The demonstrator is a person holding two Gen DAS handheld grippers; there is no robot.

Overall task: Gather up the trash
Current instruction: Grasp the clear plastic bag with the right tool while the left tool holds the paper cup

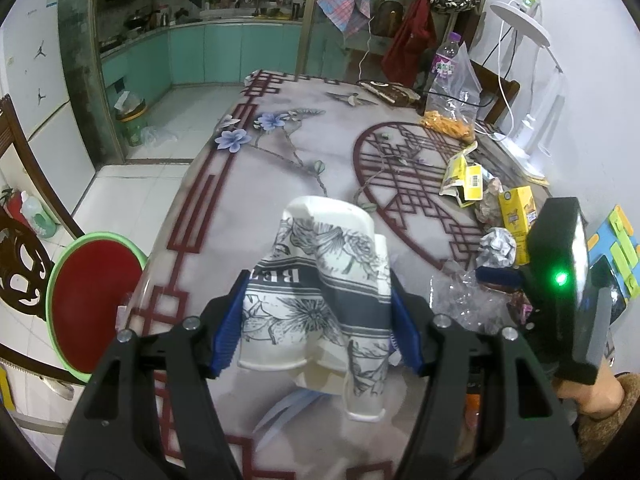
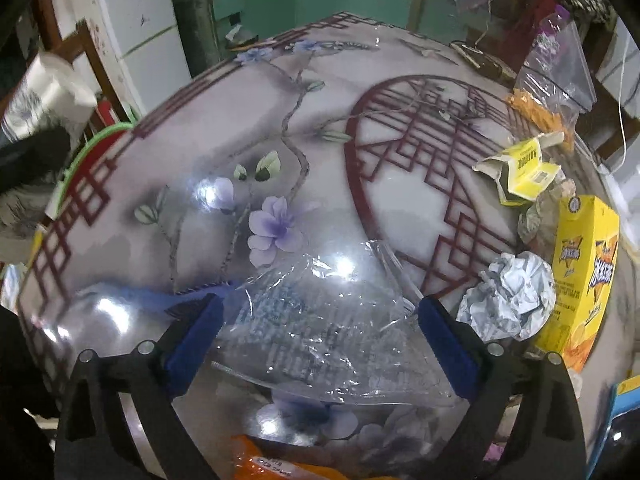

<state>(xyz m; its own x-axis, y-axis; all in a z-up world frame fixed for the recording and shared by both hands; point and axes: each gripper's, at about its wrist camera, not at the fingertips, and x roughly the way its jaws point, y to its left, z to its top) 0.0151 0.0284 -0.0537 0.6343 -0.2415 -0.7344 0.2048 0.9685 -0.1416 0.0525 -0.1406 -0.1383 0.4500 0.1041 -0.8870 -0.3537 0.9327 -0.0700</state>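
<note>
Left wrist view: our left gripper (image 1: 318,324) clamps a crushed paper cup (image 1: 320,280) between its blue pads, above the table (image 1: 280,168); the cup's grey band shows the upside-down letters "BE". The red basin (image 1: 92,300) with a green rim sits beyond the table's left edge.

Right wrist view: our right gripper (image 2: 320,332) stands wide, its pads either side of a clear plastic wrapper (image 2: 320,320) lying on the table, not pressing it. Beside it we see a crumpled paper ball (image 2: 508,300) and a yellow carton (image 2: 584,264); its print is illegible.
</note>
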